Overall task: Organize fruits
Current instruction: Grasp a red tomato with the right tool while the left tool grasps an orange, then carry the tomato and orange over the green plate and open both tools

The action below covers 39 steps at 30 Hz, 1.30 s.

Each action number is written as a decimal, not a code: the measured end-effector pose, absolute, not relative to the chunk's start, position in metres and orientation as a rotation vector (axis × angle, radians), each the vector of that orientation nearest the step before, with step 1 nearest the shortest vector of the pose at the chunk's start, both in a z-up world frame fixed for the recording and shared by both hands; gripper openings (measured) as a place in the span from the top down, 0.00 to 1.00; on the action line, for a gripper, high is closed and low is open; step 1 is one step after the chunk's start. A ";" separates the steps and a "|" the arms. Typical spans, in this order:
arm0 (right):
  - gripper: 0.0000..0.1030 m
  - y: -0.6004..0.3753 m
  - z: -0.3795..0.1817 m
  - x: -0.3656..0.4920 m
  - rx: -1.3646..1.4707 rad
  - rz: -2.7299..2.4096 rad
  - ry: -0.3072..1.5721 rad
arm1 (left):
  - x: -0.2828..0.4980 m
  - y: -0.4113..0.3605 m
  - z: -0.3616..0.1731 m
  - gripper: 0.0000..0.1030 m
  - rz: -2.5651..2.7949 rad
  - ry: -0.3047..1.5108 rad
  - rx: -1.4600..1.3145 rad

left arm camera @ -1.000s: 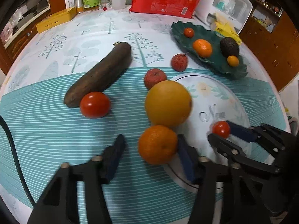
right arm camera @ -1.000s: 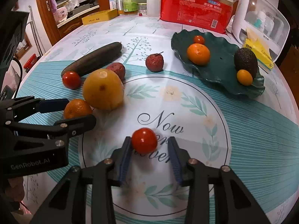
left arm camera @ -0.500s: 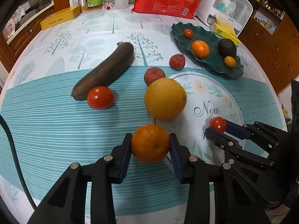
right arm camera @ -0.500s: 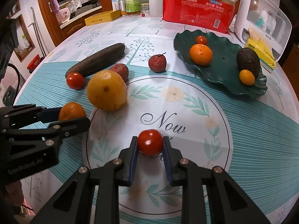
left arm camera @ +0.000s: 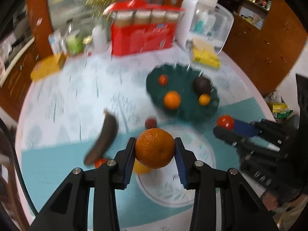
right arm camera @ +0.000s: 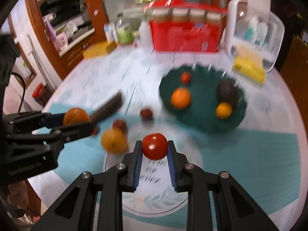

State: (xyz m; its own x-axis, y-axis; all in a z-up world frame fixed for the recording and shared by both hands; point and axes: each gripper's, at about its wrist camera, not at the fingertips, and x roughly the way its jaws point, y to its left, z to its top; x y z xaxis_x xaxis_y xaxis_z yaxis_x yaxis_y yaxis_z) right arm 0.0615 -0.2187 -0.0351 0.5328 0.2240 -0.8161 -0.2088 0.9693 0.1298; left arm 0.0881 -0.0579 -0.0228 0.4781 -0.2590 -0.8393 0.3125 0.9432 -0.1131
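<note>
My left gripper (left arm camera: 155, 152) is shut on a mandarin orange (left arm camera: 155, 150) and holds it raised above the table; it also shows in the right wrist view (right arm camera: 76, 116). My right gripper (right arm camera: 155, 149) is shut on a red tomato (right arm camera: 155, 148), also lifted; the tomato shows in the left wrist view (left arm camera: 225, 121). The dark green leaf plate (right arm camera: 204, 115) lies ahead with an orange (right arm camera: 181, 98), a small tomato (right arm camera: 185, 77), an avocado (right arm camera: 227, 92) and a kumquat (right arm camera: 223, 110) on it. Both views are motion-blurred.
On the table lie a dark cucumber (left arm camera: 105, 136), a large yellow orange (right arm camera: 114, 141), two lychees (right arm camera: 146, 114), and a second tomato (left arm camera: 100, 162). A red package (right arm camera: 184, 35), bottles, a yellow box (right arm camera: 99, 49) and a white container (right arm camera: 256, 36) stand at the back.
Both grippers have lifted their fruit off the table and moved forward toward the green plate. The left jaws closed fully on the mandarin.
</note>
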 end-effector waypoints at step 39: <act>0.75 -0.285 -0.150 0.199 0.131 0.219 1.228 | 0.304 -0.216 -0.151 0.63 -0.507 1.229 0.213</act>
State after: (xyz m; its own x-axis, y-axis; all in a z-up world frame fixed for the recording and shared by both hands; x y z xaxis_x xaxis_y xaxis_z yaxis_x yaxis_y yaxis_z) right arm 0.1989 -0.2846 -0.1505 0.3187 0.2369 -0.9178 -0.0957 0.9714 0.2175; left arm 0.3042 -0.2160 -0.1506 0.2415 -0.2550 -0.9363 0.4793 0.8703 -0.1134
